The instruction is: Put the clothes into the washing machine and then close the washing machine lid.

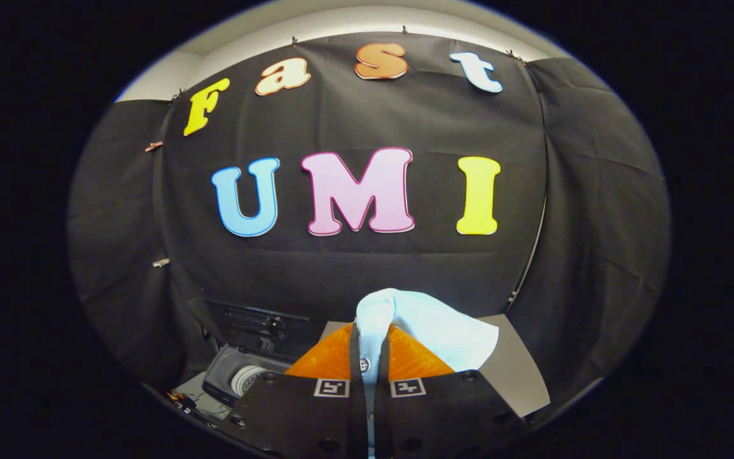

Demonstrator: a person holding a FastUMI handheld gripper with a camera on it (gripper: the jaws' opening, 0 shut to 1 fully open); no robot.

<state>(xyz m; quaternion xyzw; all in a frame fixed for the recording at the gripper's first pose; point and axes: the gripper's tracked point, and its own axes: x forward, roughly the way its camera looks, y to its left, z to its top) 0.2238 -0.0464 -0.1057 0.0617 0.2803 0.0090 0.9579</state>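
- One piece of clothing, a pale blue shirt (427, 328), is pinched between the two fingers of the gripper (367, 360), which press in on it from both sides with only a thin strip of cloth running down the gap.
- Its fabric bunches up above the fingertips in a rounded fold and spreads out to the right in a loose flap; a small white button (364, 364) shows on the strip between the fingers.
- Held up this way, the shirt hangs in front of the black booth wall (354, 268), above and to the right of the washing machine (243, 370).
- That washing machine sits low and to the left of the fingers, its lid (259, 325) raised at the back and its top open.
- Inside the opening a pale drum wall with small holes (246, 380) can be seen; what lies in it I cannot tell.
- A flat grey tabletop (517, 373) shows just beyond the fingers on the right, below the shirt's flap.
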